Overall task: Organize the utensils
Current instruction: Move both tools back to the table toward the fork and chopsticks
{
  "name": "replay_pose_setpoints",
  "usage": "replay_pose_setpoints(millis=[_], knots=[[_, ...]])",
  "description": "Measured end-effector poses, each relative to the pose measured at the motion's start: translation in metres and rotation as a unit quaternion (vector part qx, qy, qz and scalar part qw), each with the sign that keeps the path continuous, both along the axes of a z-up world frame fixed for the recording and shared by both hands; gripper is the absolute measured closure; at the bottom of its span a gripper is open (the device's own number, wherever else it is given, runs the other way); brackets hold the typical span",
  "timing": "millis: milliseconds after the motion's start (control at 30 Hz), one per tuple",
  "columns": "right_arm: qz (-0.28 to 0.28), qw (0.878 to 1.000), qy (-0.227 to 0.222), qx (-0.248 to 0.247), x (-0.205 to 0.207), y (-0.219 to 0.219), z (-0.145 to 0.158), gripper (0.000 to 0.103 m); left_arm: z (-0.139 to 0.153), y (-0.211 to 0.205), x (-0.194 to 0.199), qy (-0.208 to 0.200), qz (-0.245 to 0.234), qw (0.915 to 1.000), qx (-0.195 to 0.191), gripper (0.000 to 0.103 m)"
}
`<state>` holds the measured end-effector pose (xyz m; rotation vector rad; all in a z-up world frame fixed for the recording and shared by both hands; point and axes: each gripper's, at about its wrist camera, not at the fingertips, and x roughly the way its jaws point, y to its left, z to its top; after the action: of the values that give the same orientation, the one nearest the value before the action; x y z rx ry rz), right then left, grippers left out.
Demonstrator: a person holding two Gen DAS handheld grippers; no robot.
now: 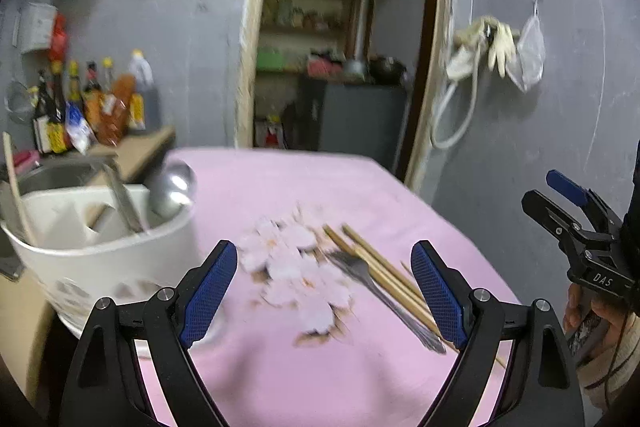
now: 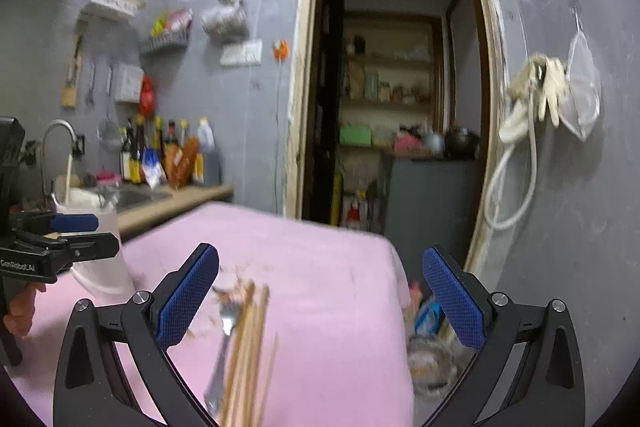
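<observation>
A metal fork (image 1: 384, 301) and several wooden chopsticks (image 1: 380, 267) lie on the pink cloth (image 1: 280, 367) beside a floral print. A white utensil holder (image 1: 100, 251) stands at the table's left, holding a metal ladle (image 1: 172, 187), tongs and a wooden stick. My left gripper (image 1: 324, 291) is open and empty above the cloth, right of the holder. My right gripper (image 2: 320, 299) is open and empty above the fork (image 2: 224, 347) and chopsticks (image 2: 248, 355). The right gripper also shows at the left wrist view's right edge (image 1: 576, 211); the left gripper shows at the right wrist view's left edge (image 2: 72, 235).
A sink (image 2: 132, 197) with a tap and several sauce bottles (image 2: 168, 155) sit on the counter behind the table. A doorway (image 2: 392, 107) opens behind. Bags and clutter (image 2: 432, 347) lie on the floor past the table's right edge. Gloves and a hose (image 2: 536, 95) hang on the wall.
</observation>
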<state>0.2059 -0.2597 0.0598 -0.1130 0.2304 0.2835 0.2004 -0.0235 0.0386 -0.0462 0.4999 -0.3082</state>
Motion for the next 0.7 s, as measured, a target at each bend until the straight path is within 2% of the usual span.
replay_pose_setpoints(millis=[133,267,333,400,467,600,700], knots=[[-0.002,0.999,0.046,-0.004,0.008,-0.007,-0.013,0.003,-0.019,-0.016,0.016,0.048,-0.019,0.9986,0.012,0.018],[0.007,0.995,0.097,-0.012,0.02,-0.005,-0.029,0.02,-0.034,-0.024,0.029,0.083,-0.033,0.9957,0.022,0.022],[0.014,0.992,0.125,-0.016,0.027,-0.003,-0.036,0.031,-0.038,-0.025,0.038,0.102,-0.039,0.9938,0.025,0.035],[0.024,0.988,0.153,-0.023,0.035,0.0,-0.043,0.049,-0.044,-0.026,0.048,0.122,-0.046,0.9912,0.022,0.043],[0.032,0.983,0.179,-0.031,0.041,0.003,-0.051,0.06,-0.05,-0.025,0.059,0.145,-0.05,0.988,0.014,0.05],[0.046,0.975,0.216,-0.035,0.052,0.009,-0.062,0.072,-0.058,-0.023,0.08,0.183,-0.052,0.9816,-0.013,0.064],[0.055,0.969,0.238,-0.039,0.058,0.012,-0.067,0.076,-0.062,-0.02,0.091,0.198,-0.052,0.9781,-0.036,0.065]])
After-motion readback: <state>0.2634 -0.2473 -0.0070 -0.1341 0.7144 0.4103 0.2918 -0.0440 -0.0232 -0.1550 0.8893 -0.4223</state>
